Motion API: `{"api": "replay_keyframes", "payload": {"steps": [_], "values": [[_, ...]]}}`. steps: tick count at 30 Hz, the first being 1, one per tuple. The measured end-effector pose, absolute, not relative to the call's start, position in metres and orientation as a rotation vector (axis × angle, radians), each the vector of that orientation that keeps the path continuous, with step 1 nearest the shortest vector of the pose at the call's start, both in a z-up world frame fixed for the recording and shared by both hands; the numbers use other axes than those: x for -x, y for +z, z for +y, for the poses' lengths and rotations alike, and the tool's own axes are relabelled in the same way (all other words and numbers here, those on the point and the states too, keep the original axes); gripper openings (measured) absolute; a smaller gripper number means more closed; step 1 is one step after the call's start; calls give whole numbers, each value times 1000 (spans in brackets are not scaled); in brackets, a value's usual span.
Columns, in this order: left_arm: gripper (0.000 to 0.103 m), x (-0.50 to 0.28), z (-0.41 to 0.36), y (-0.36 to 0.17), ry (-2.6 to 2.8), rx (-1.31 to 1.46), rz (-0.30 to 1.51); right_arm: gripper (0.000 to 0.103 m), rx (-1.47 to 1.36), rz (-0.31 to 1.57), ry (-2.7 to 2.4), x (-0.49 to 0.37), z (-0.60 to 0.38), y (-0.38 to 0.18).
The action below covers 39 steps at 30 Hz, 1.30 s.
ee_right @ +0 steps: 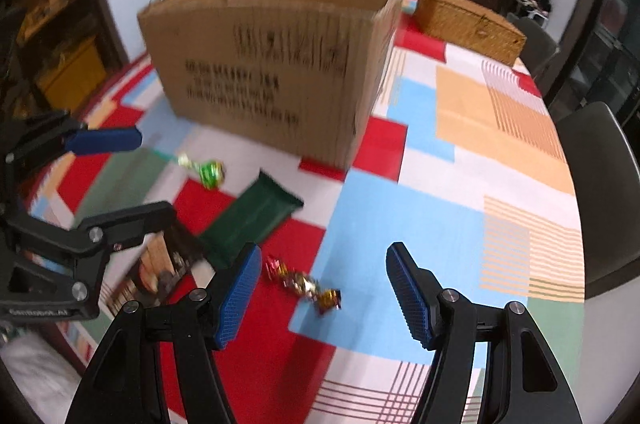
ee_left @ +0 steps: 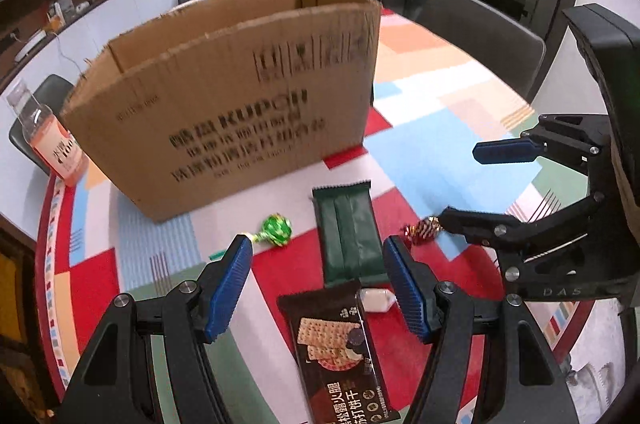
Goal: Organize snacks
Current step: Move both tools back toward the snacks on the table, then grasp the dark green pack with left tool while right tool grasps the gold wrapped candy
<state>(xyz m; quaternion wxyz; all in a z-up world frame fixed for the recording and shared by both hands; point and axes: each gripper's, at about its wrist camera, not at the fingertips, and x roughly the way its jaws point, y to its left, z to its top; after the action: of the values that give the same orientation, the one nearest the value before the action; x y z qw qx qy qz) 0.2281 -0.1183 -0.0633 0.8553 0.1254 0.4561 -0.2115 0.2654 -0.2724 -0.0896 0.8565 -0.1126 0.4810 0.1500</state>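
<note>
Probably light and crinkly, so best pinched across the narrow width near the middle: dark brown glossy cracker packet (ee_left: 336, 348), flat on the patchwork-coloured bench (ee_left: 420, 152), just under the left claw (ee_left: 318, 284), blue pads apart and empty. Likewise for the small red-and-gold foil-wrapped candy (ee_right: 304, 284), slippery and easily crushed, lying between the spread, empty pads of the right claw (ee_right: 322, 296). Also flat on the bench, before the open brown cardboard box (ee_left: 240, 112): dark green stiff-looking wrapped bar (ee_left: 348, 232) and green foil lollipop (ee_left: 276, 230).
</note>
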Motion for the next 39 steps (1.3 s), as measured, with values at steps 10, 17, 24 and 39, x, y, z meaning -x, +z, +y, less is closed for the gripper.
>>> {"api": "replay_keyframes", "payload": {"steps": [10,17,24,39], "values": [[67,-232,-122,-88,-444,-268,1036,58,294,1101,366,-271,-271,-122],[67,-246,-123,-99,-449,-229,1071,53,288,1126,373,-282,-268,-134],[67,-256,-135,-109,-461,-233,1093,40,234,1132,372,-287,-275,-143],[58,-284,-162,-128,-448,-241,1107,18,-45,1059,257,-288,-306,-137]]}}
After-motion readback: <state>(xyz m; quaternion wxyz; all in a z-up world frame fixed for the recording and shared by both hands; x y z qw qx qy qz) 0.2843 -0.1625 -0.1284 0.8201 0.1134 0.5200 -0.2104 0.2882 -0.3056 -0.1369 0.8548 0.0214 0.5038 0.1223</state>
